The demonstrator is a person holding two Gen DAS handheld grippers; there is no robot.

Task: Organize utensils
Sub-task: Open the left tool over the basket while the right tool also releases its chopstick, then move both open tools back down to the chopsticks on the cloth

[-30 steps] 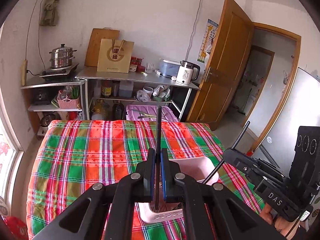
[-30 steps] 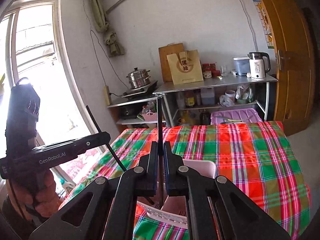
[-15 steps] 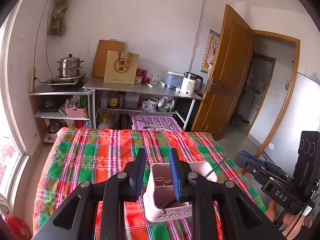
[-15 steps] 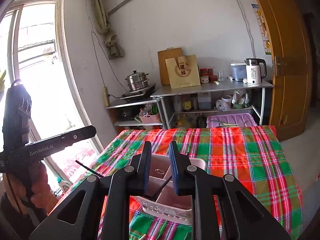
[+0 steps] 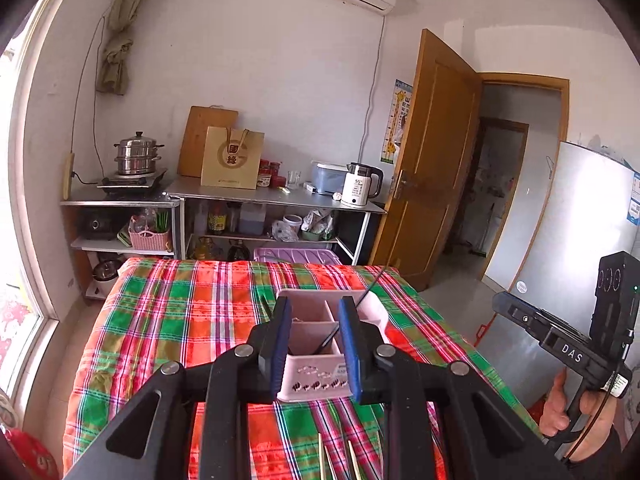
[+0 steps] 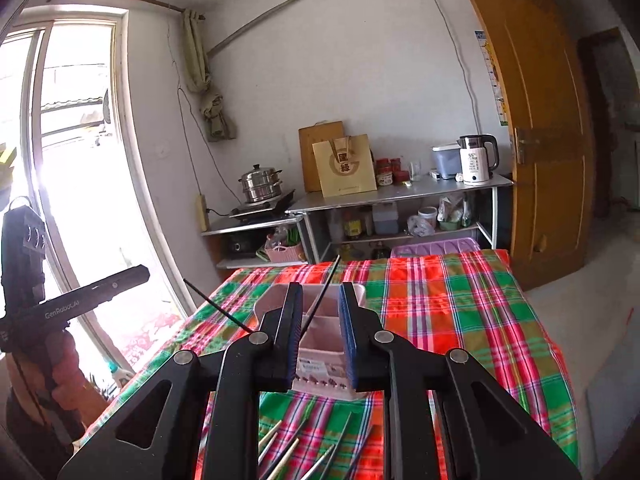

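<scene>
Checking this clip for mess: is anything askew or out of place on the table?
Mostly tidy. The two black chopsticks lean apart at different angles in the pink holder, and several chopsticks lie loose on the tablecloth in front of it.

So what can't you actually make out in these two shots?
- Loose utensils near the table edge: right wrist view, the right gripper hides most of each; type unclear.
- Same utensils: left wrist view, only tips show, cut off by the bottom edge.
- Caddy compartments: the left gripper blocks the sides.
- Lower ends of the black chopsticks: hidden inside the caddy.
</scene>
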